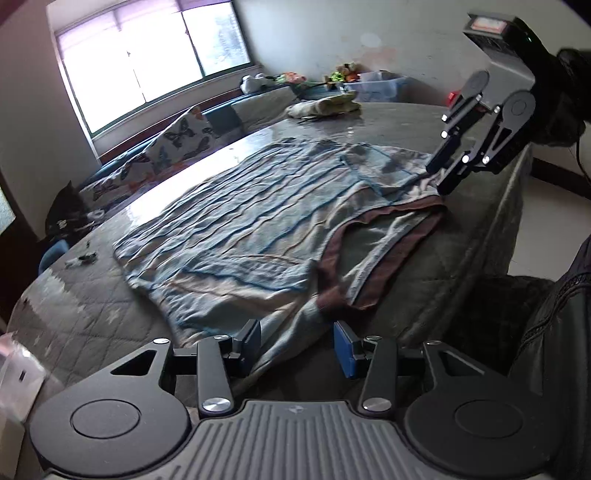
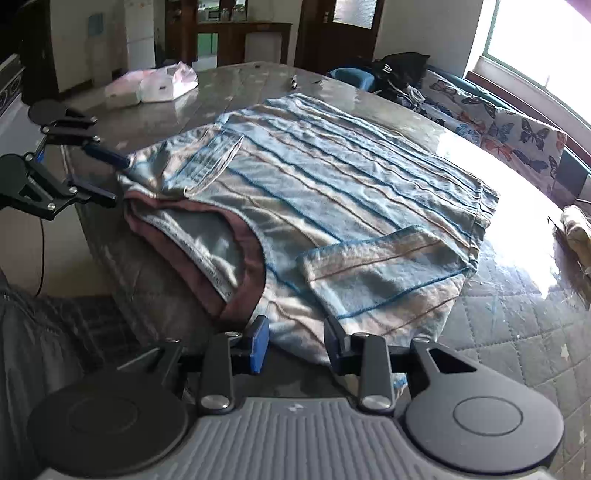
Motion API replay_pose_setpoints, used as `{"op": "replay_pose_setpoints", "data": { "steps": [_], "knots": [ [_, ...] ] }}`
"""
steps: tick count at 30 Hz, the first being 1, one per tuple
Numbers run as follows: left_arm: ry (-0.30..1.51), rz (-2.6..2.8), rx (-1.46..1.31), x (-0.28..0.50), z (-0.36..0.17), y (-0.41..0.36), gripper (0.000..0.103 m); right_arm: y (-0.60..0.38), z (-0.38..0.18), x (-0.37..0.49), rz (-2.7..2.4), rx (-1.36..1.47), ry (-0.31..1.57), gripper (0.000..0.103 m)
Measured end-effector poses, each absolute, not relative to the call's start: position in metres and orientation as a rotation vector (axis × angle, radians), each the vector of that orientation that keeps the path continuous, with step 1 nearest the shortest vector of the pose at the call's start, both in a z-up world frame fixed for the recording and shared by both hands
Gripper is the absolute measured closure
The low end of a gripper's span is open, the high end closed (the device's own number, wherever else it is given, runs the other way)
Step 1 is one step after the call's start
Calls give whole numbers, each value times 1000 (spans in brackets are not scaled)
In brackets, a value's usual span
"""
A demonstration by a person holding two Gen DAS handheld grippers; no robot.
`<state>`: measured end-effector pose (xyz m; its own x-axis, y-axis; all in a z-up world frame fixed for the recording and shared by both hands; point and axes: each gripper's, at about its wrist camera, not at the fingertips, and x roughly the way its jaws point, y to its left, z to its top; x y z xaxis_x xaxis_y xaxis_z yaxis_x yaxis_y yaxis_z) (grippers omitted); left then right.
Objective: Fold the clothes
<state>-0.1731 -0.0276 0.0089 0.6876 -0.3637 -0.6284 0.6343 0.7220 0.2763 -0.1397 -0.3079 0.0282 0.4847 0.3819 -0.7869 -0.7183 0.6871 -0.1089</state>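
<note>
Lying flat, the striped shirt [image 1: 236, 221] reaches between each gripper's open jaws.

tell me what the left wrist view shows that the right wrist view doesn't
Only the left wrist view: a storage bin with toys by the far wall and a person's dark sleeve at the right edge.

Only the right wrist view: a white plastic bag on the far part of the table, a wooden door, and the shirt's near sleeve folded across its body.

Both: the striped shirt spread on the quilted table, the butterfly cushion, the window, and both tools at the collar end, left tool, right tool.
</note>
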Motion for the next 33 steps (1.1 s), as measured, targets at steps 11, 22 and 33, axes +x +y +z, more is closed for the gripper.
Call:
{"op": "replay_pose_setpoints", "data": {
  "steps": [11, 22, 33],
  "knots": [
    [536, -629, 499, -166, 6, -36, 82, -302, 20, -153, 704, -585, 777, 59],
    [519, -555, 271, -113, 46, -26, 89, -296, 18, -149, 746, -630, 735, 56],
    [559, -572, 279, -103, 41, -18, 83, -292, 18, -117, 723, -491, 778, 91]
  ]
}}
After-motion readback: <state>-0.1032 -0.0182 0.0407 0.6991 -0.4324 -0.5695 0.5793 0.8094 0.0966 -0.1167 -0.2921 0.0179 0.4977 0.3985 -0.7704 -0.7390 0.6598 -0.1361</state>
